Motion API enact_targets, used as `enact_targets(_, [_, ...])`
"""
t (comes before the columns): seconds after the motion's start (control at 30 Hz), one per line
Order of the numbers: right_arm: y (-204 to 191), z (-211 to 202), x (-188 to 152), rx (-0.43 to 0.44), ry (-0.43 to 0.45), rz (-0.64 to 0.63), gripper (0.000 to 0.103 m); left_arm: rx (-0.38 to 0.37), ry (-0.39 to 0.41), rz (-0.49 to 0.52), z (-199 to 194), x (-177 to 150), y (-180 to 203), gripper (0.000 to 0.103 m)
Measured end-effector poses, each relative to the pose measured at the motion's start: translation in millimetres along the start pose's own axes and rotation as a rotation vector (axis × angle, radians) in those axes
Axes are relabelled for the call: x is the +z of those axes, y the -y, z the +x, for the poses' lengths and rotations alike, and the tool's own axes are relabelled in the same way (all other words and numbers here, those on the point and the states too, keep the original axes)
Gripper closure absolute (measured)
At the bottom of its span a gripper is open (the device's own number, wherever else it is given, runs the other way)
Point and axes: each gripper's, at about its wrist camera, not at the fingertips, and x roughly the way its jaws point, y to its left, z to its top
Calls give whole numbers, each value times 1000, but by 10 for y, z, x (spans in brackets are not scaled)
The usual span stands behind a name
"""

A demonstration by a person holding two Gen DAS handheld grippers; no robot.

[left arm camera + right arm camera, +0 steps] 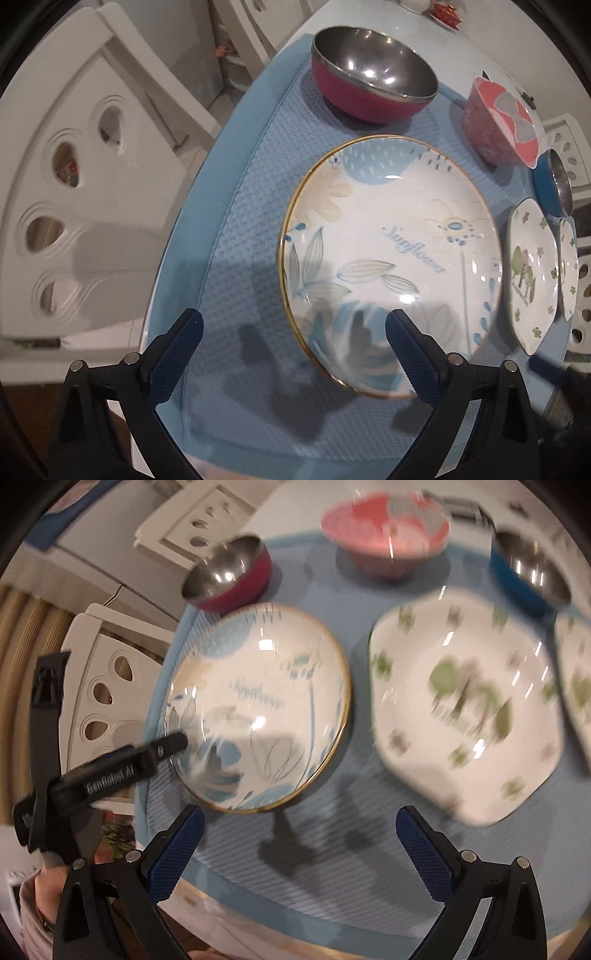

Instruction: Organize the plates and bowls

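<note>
Our left gripper (293,326) spread wide over the round plate's (388,258) near rim, right gripper (299,825) spread too — above the mat (332,849), square plate (461,709) just beside.

The round white ceramic plate with a gold rim and pale blue flower pattern (391,258) bears the script word "Sunflower" in light blue across its middle. In the right wrist view, the black body of the left gripper (110,771) carries white lettering reading "GenRobot.AI". Lettering on the white octagonal plate with green trees (465,709) is too blurred to read.
</note>
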Motion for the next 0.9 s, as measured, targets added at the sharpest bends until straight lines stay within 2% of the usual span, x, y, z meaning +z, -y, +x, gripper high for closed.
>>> enact_targets(0.07, [3,148,-54,39,-15,39,0,-23,-3,35,102,66,21,7])
enact_targets(0.13, [-14,296,-69,44,-12,73,0,-47,-2,62,192,138,49,7])
enact_targets(0.2, [-13,378,-39,42,8,97,0,-61,-2,89,276,225,70,16])
enact_targets(0.23, [-4,418,-9,36,19,112,0,-76,-4,110,325,287,90,26])
enact_targets(0.27, [6,451,22,33,26,122,0,-80,-9,127,375,345,113,30])
enact_targets(0.33, [29,541,102,27,38,144,0,-82,1,167,407,442,151,31])
enact_targets(0.43, [78,599,200,24,62,191,0,-78,25,242,407,626,251,39])
enact_targets(0.5, [98,581,238,24,78,215,0,-83,38,285,428,757,314,39])
enact_targets(0.63, [52,576,299,-18,67,220,0,-155,32,302,464,994,329,56])
enact_targets(0.73, [-26,595,353,-71,53,209,0,-156,35,313,466,1051,356,56])
enact_targets(0.83, [-60,577,385,-82,79,204,0,-168,62,331,448,983,367,57])
enact_targets(0.9, [-84,541,389,-103,89,197,10,-163,71,352,439,974,386,57])
